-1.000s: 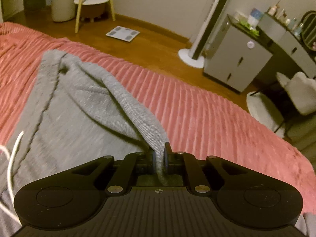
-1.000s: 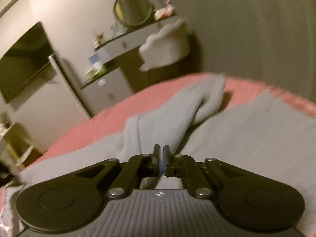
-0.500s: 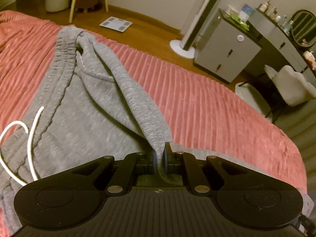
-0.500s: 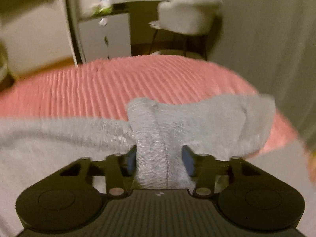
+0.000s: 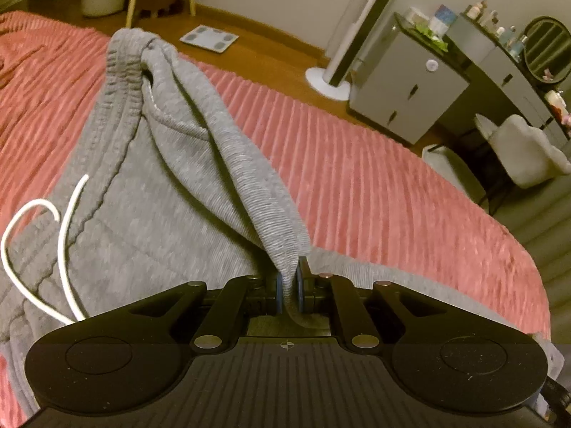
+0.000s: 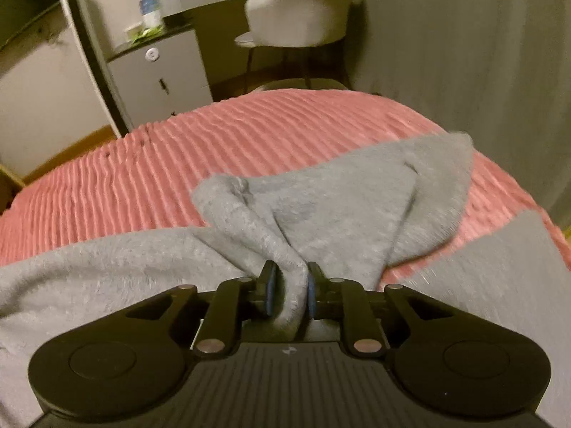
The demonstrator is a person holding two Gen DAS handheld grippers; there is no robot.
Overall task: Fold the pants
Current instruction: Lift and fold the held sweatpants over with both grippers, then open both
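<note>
Pants: grey sweatpants (image 5: 150,192) lie spread on the pink ribbed bedspread (image 5: 374,185) of a bed; the elastic waistband (image 5: 121,67) lies toward the bed's far edge in the left wrist view, with a white drawstring (image 5: 60,228) loose on the cloth.
Left claw: the left claw (image 5: 289,285) is clamped tight on a ridge of grey fabric, which runs taut from its jaws up toward the waistband.
Right claw: the right claw (image 6: 288,285) has a thick bunch of the pants (image 6: 321,214) between its jaws, which are closing; the blue pads (image 6: 268,289) already press the cloth on both sides.
Step in hand: judged to be the gathering of two hold points ahead of a fold (which part of the garment the right claw has cannot be told with certainty).
Next move: likely calls for both claws to lift together and carry the held edge across the rest of the garment, keeping the cloth taut between them so no crease forms; the drawstring may trail or be trapped in the fold.
Containers: none in use. A grey cabinet (image 5: 407,85) beside the bed has closed drawers, contents unseen; small items stand on its top.
Surroundings: white chair (image 6: 303,7), wooden floor (image 5: 271,53).
</note>
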